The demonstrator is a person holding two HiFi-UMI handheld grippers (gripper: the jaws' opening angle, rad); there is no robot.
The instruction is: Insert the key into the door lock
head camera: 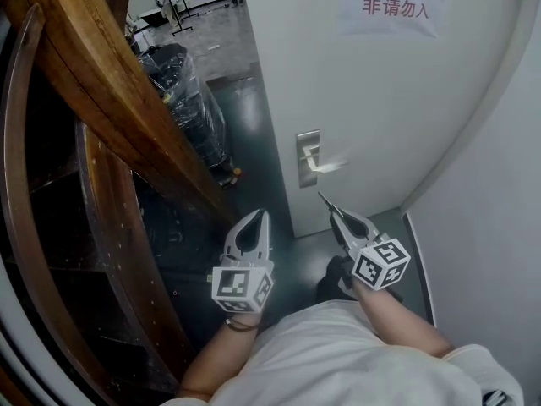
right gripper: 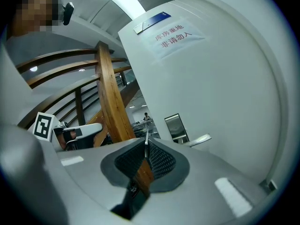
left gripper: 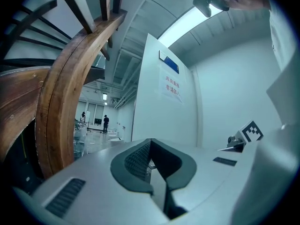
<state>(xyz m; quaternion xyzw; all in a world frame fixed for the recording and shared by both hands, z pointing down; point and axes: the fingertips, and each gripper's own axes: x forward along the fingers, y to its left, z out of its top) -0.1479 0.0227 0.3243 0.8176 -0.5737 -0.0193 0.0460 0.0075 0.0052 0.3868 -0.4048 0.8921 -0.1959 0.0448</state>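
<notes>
Our right gripper (head camera: pixel 338 216) is clamped on the key (right gripper: pixel 146 143), blade out front and level, short of the lock plate (right gripper: pixel 176 127) at the white door's (head camera: pixel 380 108) left edge. Left gripper (left gripper: pixel 151 142) closed, empty. Keyhole too small to see; we'd square the blade to the plate, then push straight.

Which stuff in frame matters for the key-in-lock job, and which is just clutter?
Job: key, gripped in right claw; door lock plate.
Clutter: wooden stair rail; plastic-wrapped bundle; paper notice; left claw, shut and empty.
</notes>
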